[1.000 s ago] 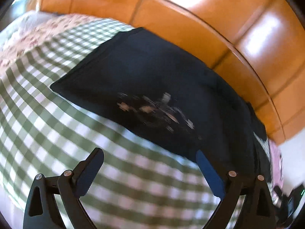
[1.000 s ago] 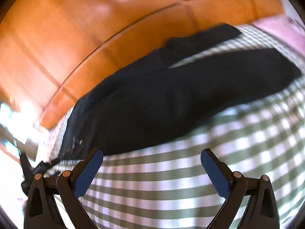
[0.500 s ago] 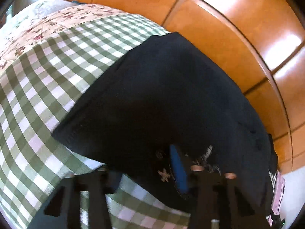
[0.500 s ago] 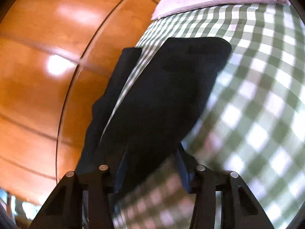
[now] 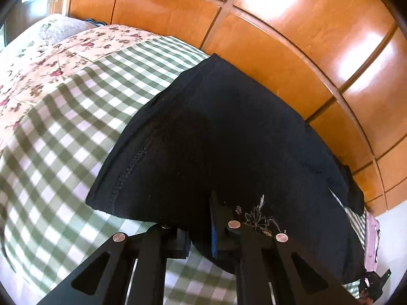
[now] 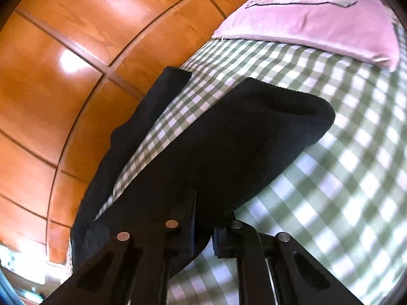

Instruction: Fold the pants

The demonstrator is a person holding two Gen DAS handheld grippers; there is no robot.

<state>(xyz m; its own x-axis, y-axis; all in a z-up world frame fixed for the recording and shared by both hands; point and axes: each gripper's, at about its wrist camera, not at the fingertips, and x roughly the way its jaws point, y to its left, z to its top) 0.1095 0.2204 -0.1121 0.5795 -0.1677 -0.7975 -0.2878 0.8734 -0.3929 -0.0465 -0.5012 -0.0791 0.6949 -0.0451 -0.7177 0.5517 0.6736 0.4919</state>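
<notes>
Your left claw (image 5: 201,239) and right claw (image 6: 203,236) are both clamped on the near edge of the black pants (image 5: 229,139), which lie on the checked bed (image 5: 63,152).

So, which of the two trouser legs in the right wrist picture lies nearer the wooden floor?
The narrow left leg, along the bed's edge beside the wooden floor; the wide leg lies further in.

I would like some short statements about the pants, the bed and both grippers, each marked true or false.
1. The pants are black. True.
2. The left hand-held gripper is wide open. False: it is shut on the pants' near edge.
3. The right hand-held gripper grips the pants. True.
4. The bed cover is plain blue. False: it is green-and-white checked.
5. A pink pillow lies beyond the pants. True.
</notes>
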